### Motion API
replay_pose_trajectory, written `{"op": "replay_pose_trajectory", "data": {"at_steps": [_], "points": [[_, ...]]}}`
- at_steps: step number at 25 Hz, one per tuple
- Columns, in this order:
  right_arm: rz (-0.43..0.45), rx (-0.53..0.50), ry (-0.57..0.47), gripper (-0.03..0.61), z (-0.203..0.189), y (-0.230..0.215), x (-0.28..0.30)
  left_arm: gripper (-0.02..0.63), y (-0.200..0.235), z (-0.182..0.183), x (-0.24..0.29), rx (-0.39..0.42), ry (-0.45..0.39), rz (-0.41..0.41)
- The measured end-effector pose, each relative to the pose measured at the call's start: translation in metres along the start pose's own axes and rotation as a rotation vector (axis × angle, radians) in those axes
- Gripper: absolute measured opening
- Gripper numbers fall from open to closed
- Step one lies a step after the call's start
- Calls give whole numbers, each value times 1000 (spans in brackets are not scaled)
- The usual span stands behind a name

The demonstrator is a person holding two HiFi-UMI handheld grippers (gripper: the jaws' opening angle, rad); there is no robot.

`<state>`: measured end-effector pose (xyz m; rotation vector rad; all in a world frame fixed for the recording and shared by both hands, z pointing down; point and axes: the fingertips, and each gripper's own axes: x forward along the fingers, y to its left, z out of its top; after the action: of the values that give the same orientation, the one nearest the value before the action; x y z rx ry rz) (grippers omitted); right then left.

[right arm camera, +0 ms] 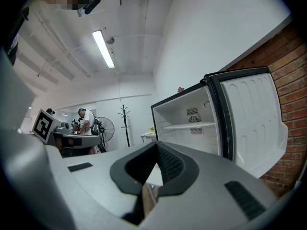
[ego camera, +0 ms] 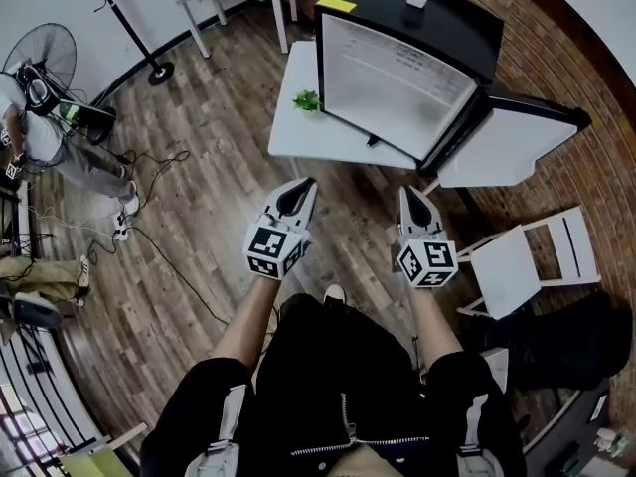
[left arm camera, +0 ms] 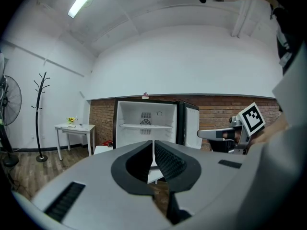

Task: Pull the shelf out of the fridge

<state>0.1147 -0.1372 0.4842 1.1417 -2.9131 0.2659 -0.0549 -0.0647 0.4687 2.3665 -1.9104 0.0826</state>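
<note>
A small black fridge (ego camera: 397, 63) stands with its door (ego camera: 507, 147) swung open to the right. Its white inside holds one white shelf (left arm camera: 145, 126), which also shows in the right gripper view as the shelf (right arm camera: 188, 126). My left gripper (ego camera: 301, 189) and right gripper (ego camera: 410, 199) hang side by side over the floor, well short of the fridge. Both are shut with nothing between the jaws. From the left gripper view the fridge (left arm camera: 146, 123) lies straight ahead beyond the closed tips (left arm camera: 153, 143).
A low white table (ego camera: 308, 127) with a small green plant (ego camera: 306, 99) stands in front of the fridge. A white folding chair (ego camera: 527, 256) stands at the right. A coat stand (ego camera: 129, 23), a fan (ego camera: 45, 53), a person (ego camera: 40, 137) and floor cables (ego camera: 149, 217) are at the left.
</note>
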Motion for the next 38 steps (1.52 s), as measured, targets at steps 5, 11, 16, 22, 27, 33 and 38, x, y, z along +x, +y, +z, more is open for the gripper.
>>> {"op": "replay_pose_trajectory", "data": {"at_steps": [5, 11, 16, 22, 27, 33, 38], "points": [[16, 10, -7, -8, -2, -14, 26, 28, 14, -4, 27, 9, 12, 4], [0, 18, 3, -8, 4, -32, 53, 29, 30, 7, 58, 15, 18, -14], [-43, 22, -4, -8, 5, -44, 73, 29, 42, 7, 89, 16, 22, -66], [-133, 39, -6, -8, 1, -64, 101, 29, 61, 1, 135, 14, 43, -172], [-230, 56, -25, -8, 9, -80, 137, 29, 82, 4, 185, 22, 61, -290], [-375, 73, -38, -8, 15, -96, 162, 29, 97, 13, 235, 19, 72, -449], [-474, 86, -41, -8, 14, -103, 170, 29, 103, 5, 260, 13, 95, -542]]}}
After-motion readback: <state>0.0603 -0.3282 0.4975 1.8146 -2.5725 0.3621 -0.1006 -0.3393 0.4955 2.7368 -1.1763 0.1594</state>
